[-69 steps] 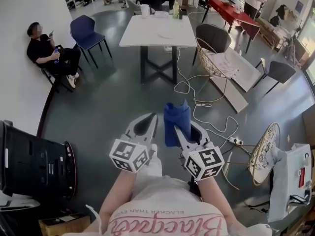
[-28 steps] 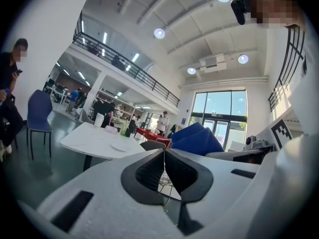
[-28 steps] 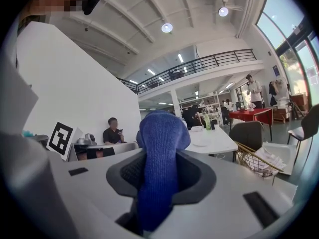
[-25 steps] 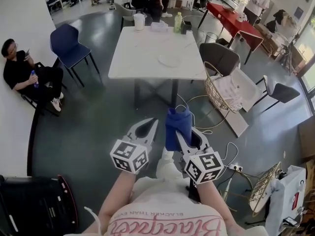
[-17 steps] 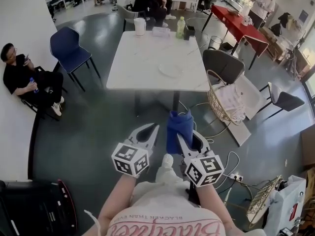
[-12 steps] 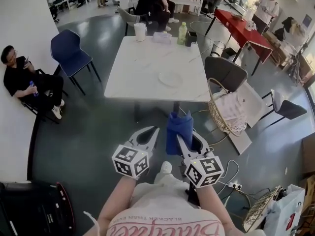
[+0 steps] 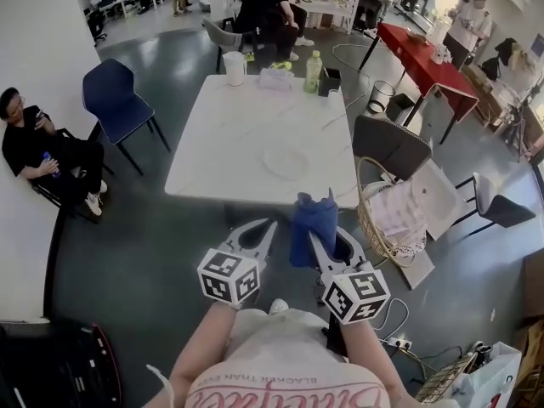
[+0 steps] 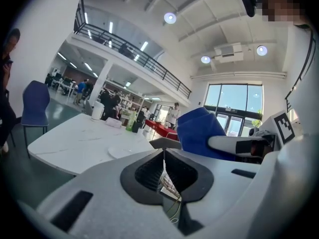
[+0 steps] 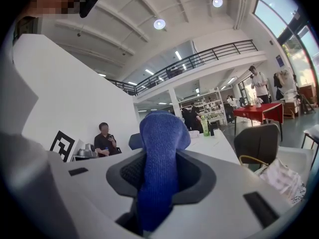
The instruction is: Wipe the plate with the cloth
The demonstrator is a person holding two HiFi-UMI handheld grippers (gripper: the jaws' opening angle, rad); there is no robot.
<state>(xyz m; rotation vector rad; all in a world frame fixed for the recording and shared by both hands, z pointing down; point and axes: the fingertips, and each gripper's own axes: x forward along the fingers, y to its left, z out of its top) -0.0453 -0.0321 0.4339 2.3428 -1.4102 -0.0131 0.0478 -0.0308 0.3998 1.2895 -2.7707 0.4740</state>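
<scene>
The left gripper (image 7: 265, 224) has its jaws pressed together on nothing. Beside it, the right gripper (image 7: 321, 243) is clamped on the upright blue cloth (image 7: 312, 219). Just ahead at 12 o'clock runs the near edge of the white table (image 7: 212, 155), with the plate (image 7: 286, 161) a little inside it. A wire basket (image 7: 382, 219) and a grey chair (image 7: 389, 147) crowd 2 o'clock. At 10 o'clock, bare floor (image 7: 144, 219) reaches a blue chair (image 7: 109, 96).

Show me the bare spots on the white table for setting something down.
The table is bare left of the plate, out to its left edge, and between the plate and the far row. The far edge is crowded: cup, bottle.
</scene>
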